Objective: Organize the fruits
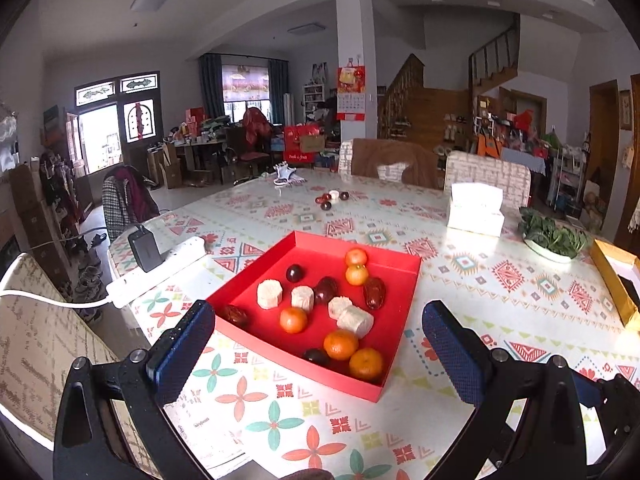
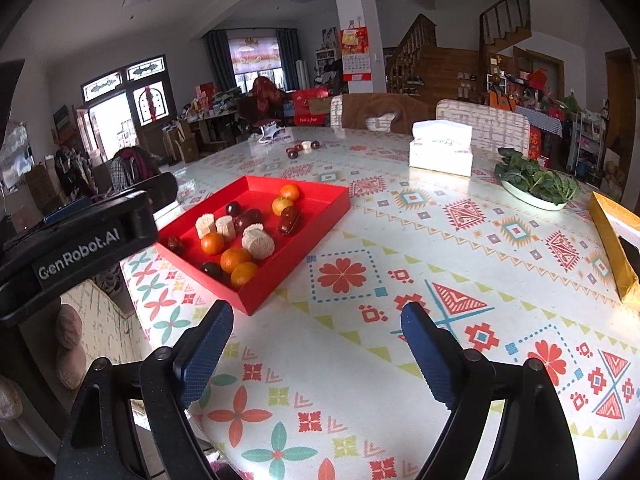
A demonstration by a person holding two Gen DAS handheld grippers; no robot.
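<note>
A red tray (image 1: 400, 264) sits on the patterned table near its left edge. It holds several oranges (image 1: 341, 344), several white round cakes (image 1: 269, 293), dark plums (image 1: 295, 273) and red dates (image 1: 374, 293), all mixed together. My left gripper (image 1: 318, 312) hovers just before the tray's near corner, open, with nothing between its blue pads. In the right wrist view the tray (image 2: 320, 196) lies ahead to the left. My right gripper (image 2: 318, 310) stands open and empty over bare tablecloth. The left gripper's black housing (image 2: 80, 240) shows at that view's left.
A small cluster of dark fruit and a white cake (image 1: 331, 199) lies at the table's far side. A tissue box (image 1: 476, 208), a dish of greens (image 1: 552, 236) and a gold box (image 1: 612, 280) stand to the right. A power strip (image 1: 160, 268) with a black adapter lies left of the tray.
</note>
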